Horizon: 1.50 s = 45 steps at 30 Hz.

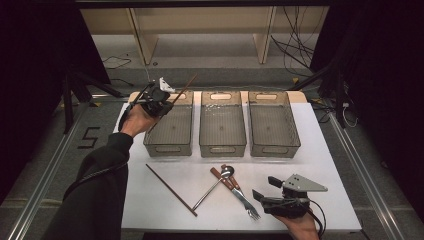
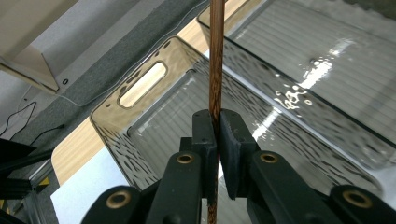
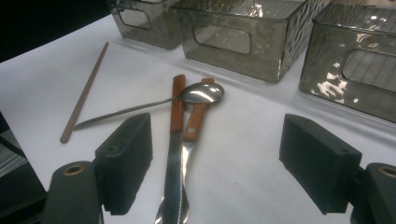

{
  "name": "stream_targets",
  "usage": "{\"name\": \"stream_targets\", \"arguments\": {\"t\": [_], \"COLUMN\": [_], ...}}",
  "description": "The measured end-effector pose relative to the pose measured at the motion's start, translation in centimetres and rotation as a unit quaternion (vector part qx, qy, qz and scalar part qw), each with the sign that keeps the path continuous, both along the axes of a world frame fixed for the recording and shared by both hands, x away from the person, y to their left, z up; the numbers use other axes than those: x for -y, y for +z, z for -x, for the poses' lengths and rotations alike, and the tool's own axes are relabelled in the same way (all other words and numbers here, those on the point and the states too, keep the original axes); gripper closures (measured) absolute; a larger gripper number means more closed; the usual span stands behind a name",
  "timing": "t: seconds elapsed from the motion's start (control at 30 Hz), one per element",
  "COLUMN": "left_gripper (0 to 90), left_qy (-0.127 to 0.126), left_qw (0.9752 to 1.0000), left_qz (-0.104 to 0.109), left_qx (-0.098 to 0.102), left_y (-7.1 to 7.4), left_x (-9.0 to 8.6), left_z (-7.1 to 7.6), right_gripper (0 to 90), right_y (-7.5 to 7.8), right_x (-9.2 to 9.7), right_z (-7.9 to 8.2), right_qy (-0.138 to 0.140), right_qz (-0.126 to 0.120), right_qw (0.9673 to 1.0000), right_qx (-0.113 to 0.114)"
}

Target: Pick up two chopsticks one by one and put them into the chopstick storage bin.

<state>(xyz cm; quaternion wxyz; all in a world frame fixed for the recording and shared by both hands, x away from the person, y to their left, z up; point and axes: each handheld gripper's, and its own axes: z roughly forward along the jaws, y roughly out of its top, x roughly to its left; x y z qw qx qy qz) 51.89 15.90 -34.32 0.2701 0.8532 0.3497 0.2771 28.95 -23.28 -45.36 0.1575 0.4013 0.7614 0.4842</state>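
holding the chopstick (image 2: 215, 70) clamped in the closed jaws of the left gripper (image 1: 159, 100) over the left bin (image 1: 169, 131), it should be lowered and levelled inside the walls before release, while the open-jawed right gripper (image 1: 263, 195) waits by the cutlery (image 1: 235, 187) on the tabletop (image 1: 300, 175).

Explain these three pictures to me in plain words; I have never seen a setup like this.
A person works at a white table, holding a two-jaw grasping tool in each hand. The wide picture comes from a camera above the table; the other two come from cameras riding on each tool. The left tool is shut on a brown chopstick, held over the left bin of three clear bins. The right tool is open and holds nothing. On the table lie a second chopstick, a spoon, a knife and a fork, the last two with wooden handles.
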Motion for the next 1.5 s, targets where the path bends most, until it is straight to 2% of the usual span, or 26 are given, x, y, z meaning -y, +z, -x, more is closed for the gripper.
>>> {"name": "stream_targets", "arguments": {"t": [0.17,0.43,0.63,1.1,1.2,1.23,1.27,1.3,1.4,1.5], "left_gripper": [84.6,84.5,84.4,82.7,67.3,65.5,57.5,57.5,47.2,36.3], "left_qy": [0.015,0.029,0.039,0.062,0.065,0.062,0.058,0.054,0.033,0.009], "left_qw": [0.9998,0.9990,0.9983,0.9951,0.9951,0.9953,0.9955,0.9955,0.9968,0.9974], "left_qz": [0.009,0.020,0.024,0.012,0.020,0.022,0.025,0.028,0.029,0.038], "left_qx": [-0.003,-0.026,-0.037,-0.075,-0.072,-0.072,-0.071,-0.073,-0.067,-0.061], "left_y": [-0.8,-2.3,-3.3,-5.6,-5.4,-5.2,-4.9,-4.7,-3.6,-2.3], "left_x": [-0.4,-0.8,-0.9,-1.3,-1.4,-1.5,-1.6,-1.5,-1.5,-1.5], "left_z": [-0.5,-0.8,-1.0,-1.3,-1.2,-1.1,-1.0,-0.9,-0.1,1.0], "right_gripper": [26.2,26.2,26.2,26.2,26.2,26.2,26.2,26.2,26.2,26.2], "right_y": [0.0,0.0,0.0,0.0,-0.1,-0.1,-0.1,-0.1,-0.1,0.0], "right_x": [0.0,-0.1,-0.1,-0.1,-0.1,-0.1,-0.1,-0.1,-0.1,0.0], "right_z": [0.0,0.0,0.0,0.0,0.0,0.0,0.0,0.0,0.0,0.0], "right_qy": [0.000,0.003,0.002,0.002,0.001,0.001,0.001,0.001,0.001,0.001], "right_qz": [-0.001,0.001,0.001,0.001,0.000,0.000,0.000,0.000,0.000,0.000], "right_qw": [1.0000,1.0000,1.0000,1.0000,1.0000,1.0000,1.0000,1.0000,1.0000,1.0000], "right_qx": [0.001,0.000,0.000,-0.001,-0.003,-0.003,-0.003,-0.003,-0.003,-0.002]}}
